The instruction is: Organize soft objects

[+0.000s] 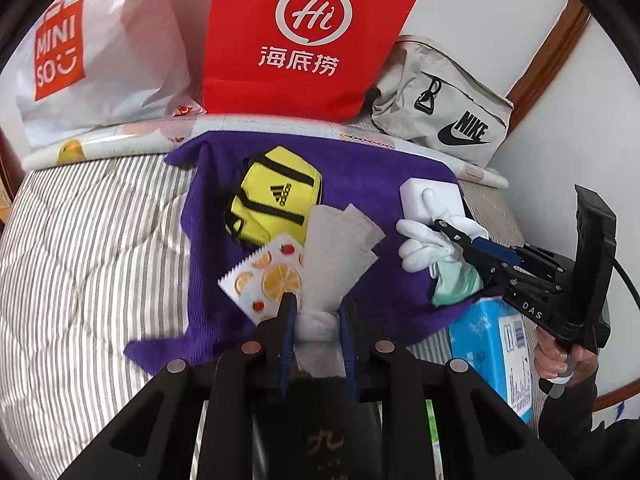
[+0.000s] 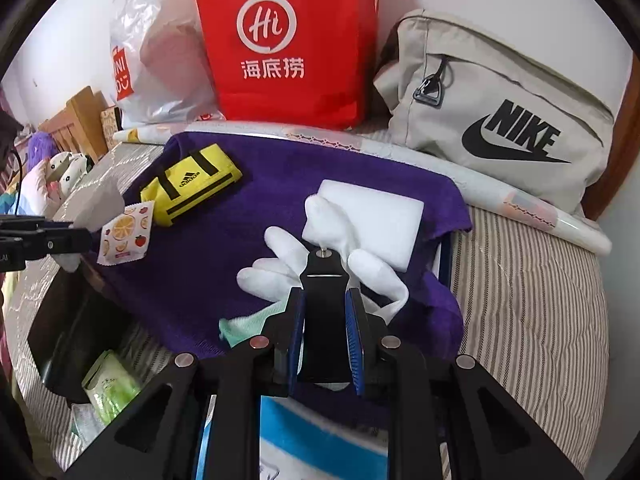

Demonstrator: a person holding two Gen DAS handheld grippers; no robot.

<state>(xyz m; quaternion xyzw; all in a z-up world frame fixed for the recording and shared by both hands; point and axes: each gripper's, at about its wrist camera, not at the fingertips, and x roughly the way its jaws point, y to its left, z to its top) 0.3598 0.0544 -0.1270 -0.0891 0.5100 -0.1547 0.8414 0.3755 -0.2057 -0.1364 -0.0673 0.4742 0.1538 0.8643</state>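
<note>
A purple towel [image 1: 360,176] lies on the striped bed and also shows in the right wrist view [image 2: 248,216]. On it are a yellow Adidas pouch [image 1: 276,196] [image 2: 192,192], a white sponge block [image 1: 436,200] [image 2: 376,220], a white glove [image 1: 432,244] [image 2: 288,256] and a mint cloth [image 1: 456,284] [image 2: 244,324]. My left gripper [image 1: 316,312] is shut on a grey-white cloth [image 1: 340,248], held above the towel beside a fruit-print packet [image 1: 268,276] [image 2: 126,236]. My right gripper [image 2: 326,300] [image 1: 452,232] is over the glove, jaws closed around a black mounting piece [image 2: 324,292].
A red Haidilao bag [image 1: 304,36], a white Miniso bag [image 1: 96,52] and a grey Nike bag [image 1: 444,108] stand against the wall behind the towel. A blue tissue pack [image 1: 492,352] lies at the right. A black bin [image 2: 80,340] holds a green packet at the bed's left.
</note>
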